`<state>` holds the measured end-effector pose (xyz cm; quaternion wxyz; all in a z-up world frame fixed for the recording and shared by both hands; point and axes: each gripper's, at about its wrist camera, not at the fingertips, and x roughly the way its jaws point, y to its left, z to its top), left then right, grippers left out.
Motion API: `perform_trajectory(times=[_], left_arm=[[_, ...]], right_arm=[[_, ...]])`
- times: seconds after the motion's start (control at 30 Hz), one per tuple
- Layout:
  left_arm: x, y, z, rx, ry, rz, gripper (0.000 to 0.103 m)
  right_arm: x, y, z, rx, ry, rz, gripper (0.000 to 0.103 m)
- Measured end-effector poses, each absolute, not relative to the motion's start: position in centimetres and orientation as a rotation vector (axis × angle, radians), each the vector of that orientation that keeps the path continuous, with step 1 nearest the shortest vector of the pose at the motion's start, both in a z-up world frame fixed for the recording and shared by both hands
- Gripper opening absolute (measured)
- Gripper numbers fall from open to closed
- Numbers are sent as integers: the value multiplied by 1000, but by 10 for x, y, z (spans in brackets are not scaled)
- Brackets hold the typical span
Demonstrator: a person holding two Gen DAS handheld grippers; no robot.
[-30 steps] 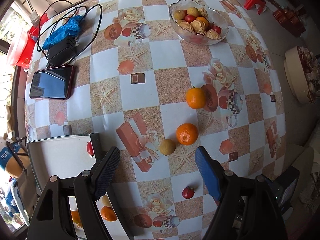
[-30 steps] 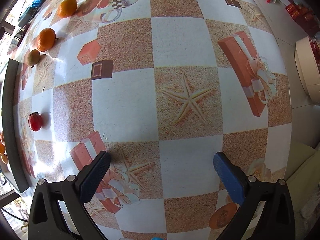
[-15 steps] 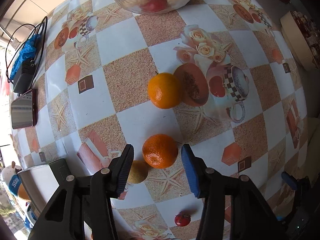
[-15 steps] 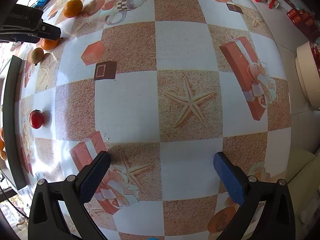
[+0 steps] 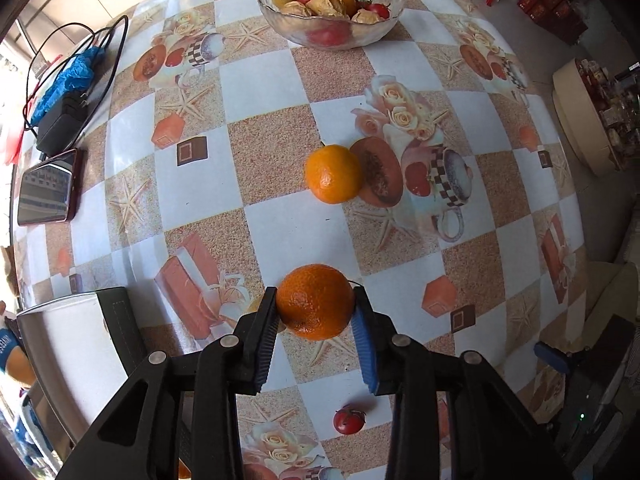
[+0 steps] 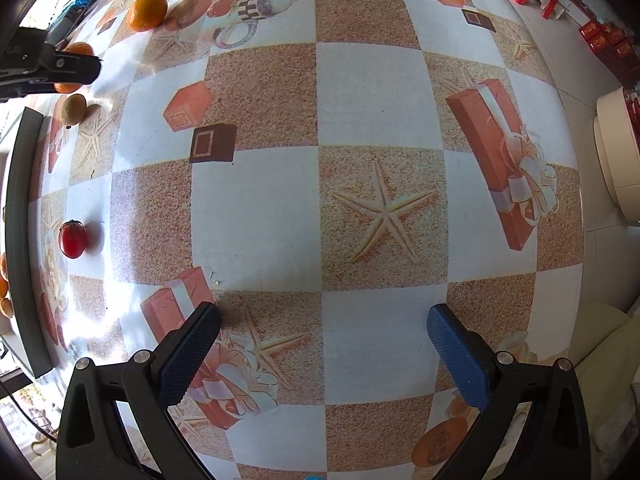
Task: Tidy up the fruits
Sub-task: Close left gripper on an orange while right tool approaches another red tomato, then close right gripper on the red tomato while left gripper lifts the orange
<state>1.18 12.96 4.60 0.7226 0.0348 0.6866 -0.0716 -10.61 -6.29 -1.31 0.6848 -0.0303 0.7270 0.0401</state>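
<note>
Clamped orange [image 5: 315, 302], apparently lifted

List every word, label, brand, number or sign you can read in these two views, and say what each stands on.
No text can be read with confidence.
White lettering on the blue fabric of the soft toy at the left edge: cut off and blurred, unreadable.
Gold marks on the red boxes on the floor: too small to read.
Marks on the orange disc printed on the checked tablecloth: blurred, unreadable.
</note>
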Motion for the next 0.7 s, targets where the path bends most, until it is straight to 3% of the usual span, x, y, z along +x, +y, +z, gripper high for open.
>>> perform_trajectory(times=[0.5,0.53,0.6,0.7], left_arm=[[-83,215,70,31,1539,-31,39],[-90,219,72,22,1544,-28,39],[-102,227,75,7,1551,-21,39],[-119,237,79,8,1554,-20,39]], right_arm=[[-68,56,8,-49,1598,364,103],[-67,62,7,-60,1600,368,101],[-65,74,7,-70,1608,386,82],[-64,92,7,-113,1605,391,77]])
